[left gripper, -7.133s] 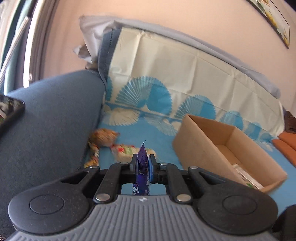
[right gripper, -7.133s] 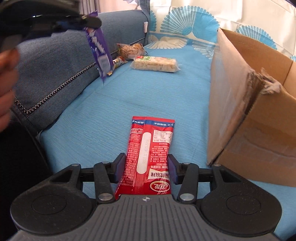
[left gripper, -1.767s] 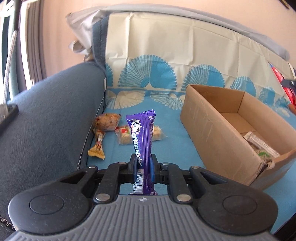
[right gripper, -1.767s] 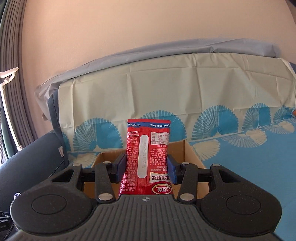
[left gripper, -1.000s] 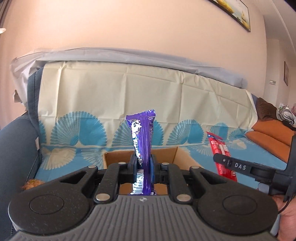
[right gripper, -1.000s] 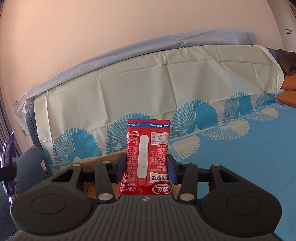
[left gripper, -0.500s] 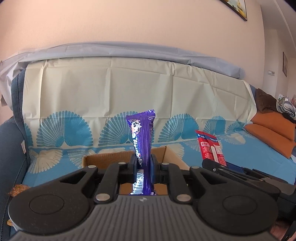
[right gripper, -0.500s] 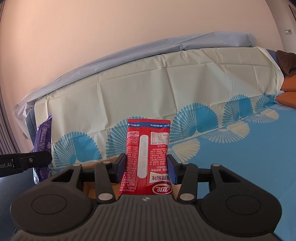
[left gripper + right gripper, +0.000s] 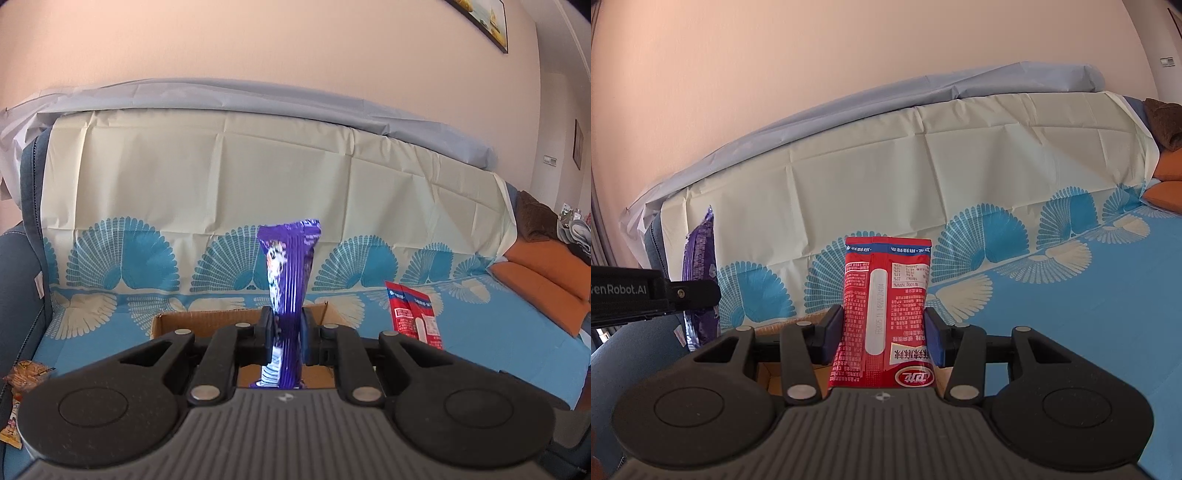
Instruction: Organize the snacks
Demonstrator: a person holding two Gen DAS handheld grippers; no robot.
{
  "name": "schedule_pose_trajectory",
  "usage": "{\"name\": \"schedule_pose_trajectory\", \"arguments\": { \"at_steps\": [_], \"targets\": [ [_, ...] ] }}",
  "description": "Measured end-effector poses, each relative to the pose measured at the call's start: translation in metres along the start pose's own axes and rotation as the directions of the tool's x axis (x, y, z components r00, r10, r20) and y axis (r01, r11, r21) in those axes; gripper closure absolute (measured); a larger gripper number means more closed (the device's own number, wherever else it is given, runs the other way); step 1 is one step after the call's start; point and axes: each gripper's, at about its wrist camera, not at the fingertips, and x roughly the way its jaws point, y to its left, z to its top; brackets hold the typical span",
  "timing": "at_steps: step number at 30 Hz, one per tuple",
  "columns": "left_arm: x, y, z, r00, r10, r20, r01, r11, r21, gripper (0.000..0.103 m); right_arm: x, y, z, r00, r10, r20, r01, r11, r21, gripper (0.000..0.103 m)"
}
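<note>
My left gripper [image 9: 284, 325] is shut on a purple snack bar [image 9: 290, 266] that stands upright between its pads. Just beyond the fingers lies the open cardboard box [image 9: 207, 320], mostly hidden by the gripper body. My right gripper [image 9: 882, 332] is shut on a red snack packet [image 9: 884, 314], held upright over the same box [image 9: 768, 376]. In the left wrist view that red packet [image 9: 413, 314] shows to the right. In the right wrist view the purple bar [image 9: 700, 280] and the left gripper's finger [image 9: 690, 293] show at the left.
The box sits on a sofa seat with a blue and cream fan-patterned cover [image 9: 480, 354]. Several loose snacks [image 9: 26, 376] lie at the far left by the dark blue armrest [image 9: 14, 280]. Orange cushions [image 9: 543, 280] are at the right end.
My left gripper has swung rightward with the purple bar, so the box now sits centred behind it and the red packet appears closer. The right gripper has stayed still.
</note>
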Motion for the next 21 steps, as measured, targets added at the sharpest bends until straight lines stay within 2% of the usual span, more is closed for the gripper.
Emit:
{"name": "schedule_pose_trajectory", "arguments": {
  "at_steps": [1, 3, 4, 5, 7, 10, 12, 13, 15, 17, 18, 20, 21],
  "targets": [
    [0.001, -0.001, 0.002, 1.000, 0.003, 0.004, -0.003, 1.000, 0.001, 0.086, 0.000, 0.001, 0.000, 1.000, -0.003, 0.000, 0.003, 1.000, -0.003, 0.054],
    [0.002, -0.001, 0.005, 1.000, 0.005, 0.006, -0.005, 1.000, -0.007, 0.067, 0.001, 0.002, 0.000, 1.000, -0.014, 0.003, 0.014, 1.000, -0.010, 0.050],
    [0.002, 0.000, 0.006, 1.000, 0.002, 0.004, -0.002, 1.000, -0.016, 0.042, 0.001, 0.003, 0.000, 1.000, -0.018, 0.004, 0.018, 1.000, -0.017, 0.045],
    [0.001, 0.000, 0.006, 1.000, -0.003, 0.006, 0.003, 1.000, -0.022, 0.031, 0.001, 0.004, -0.001, 1.000, -0.018, 0.000, 0.018, 1.000, -0.023, 0.035],
    [-0.003, 0.001, 0.004, 1.000, -0.011, 0.020, 0.011, 1.000, -0.007, 0.030, 0.002, 0.005, -0.002, 1.000, -0.017, -0.003, 0.017, 0.999, -0.031, 0.029],
    [-0.015, 0.006, -0.007, 0.999, -0.017, 0.036, 0.016, 1.000, 0.016, 0.030, 0.003, 0.006, -0.004, 1.000, -0.020, -0.012, 0.020, 0.999, -0.040, 0.028],
    [-0.026, 0.016, -0.019, 0.999, -0.023, 0.045, 0.023, 1.000, 0.012, 0.032, 0.003, 0.007, -0.005, 1.000, -0.024, -0.015, 0.023, 0.999, -0.041, 0.028],
    [-0.032, 0.023, -0.024, 0.998, -0.023, 0.050, 0.023, 1.000, 0.005, 0.036, 0.003, 0.008, -0.006, 1.000, -0.026, -0.017, 0.025, 0.999, -0.044, 0.028],
    [-0.046, 0.042, -0.038, 0.998, -0.013, 0.063, 0.015, 1.000, -0.027, 0.056, 0.004, 0.011, -0.008, 0.999, -0.026, -0.021, 0.025, 0.998, -0.054, 0.028],
    [-0.056, 0.067, -0.052, 0.998, 0.015, 0.056, -0.011, 0.998, -0.062, 0.084, 0.004, 0.015, -0.010, 0.999, -0.020, -0.025, 0.018, 0.997, -0.072, 0.029],
    [-0.060, 0.080, -0.060, 0.998, 0.036, 0.047, -0.033, 0.997, -0.074, 0.089, 0.004, 0.018, -0.012, 1.000, -0.015, -0.028, 0.012, 0.997, -0.081, 0.031],
    [-0.066, 0.104, -0.074, 0.996, 0.090, 0.029, -0.088, 0.993, -0.075, 0.091, 0.004, 0.023, -0.014, 0.999, 0.006, -0.036, -0.010, 0.995, -0.096, 0.048],
    [-0.069, 0.118, -0.082, 0.993, 0.120, 0.017, -0.119, 0.991, -0.068, 0.091, 0.004, 0.026, -0.016, 0.999, 0.020, -0.041, -0.024, 0.995, -0.100, 0.054]
  ]
}}
